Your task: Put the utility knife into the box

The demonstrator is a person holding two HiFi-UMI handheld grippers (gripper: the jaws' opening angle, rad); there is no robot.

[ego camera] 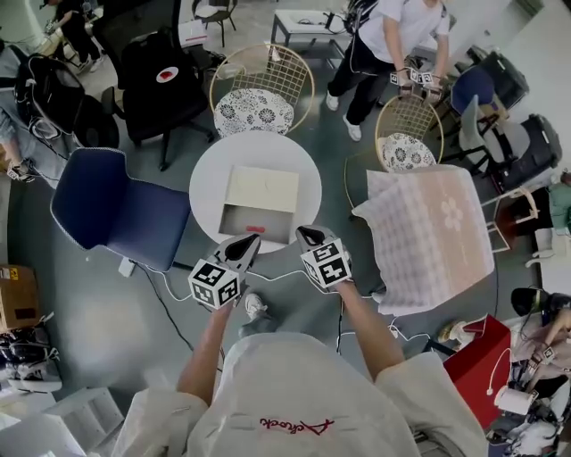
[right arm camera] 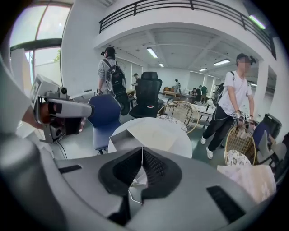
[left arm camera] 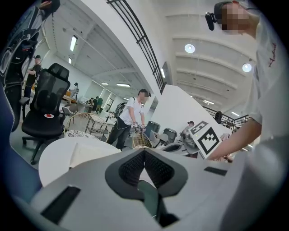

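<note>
where a rectangular box lies open, round white table

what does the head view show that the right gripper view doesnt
Only the head view: a small red thing lying in the open box. Only the right gripper view: the right gripper with its jaws pressed together and nothing between them, and the balcony railing overhead. Both: the box, the round white table under it and the blue chair.

Box on the round worktop, utility knife inside its near end; chair to the left, draped cloth to the right.
</note>
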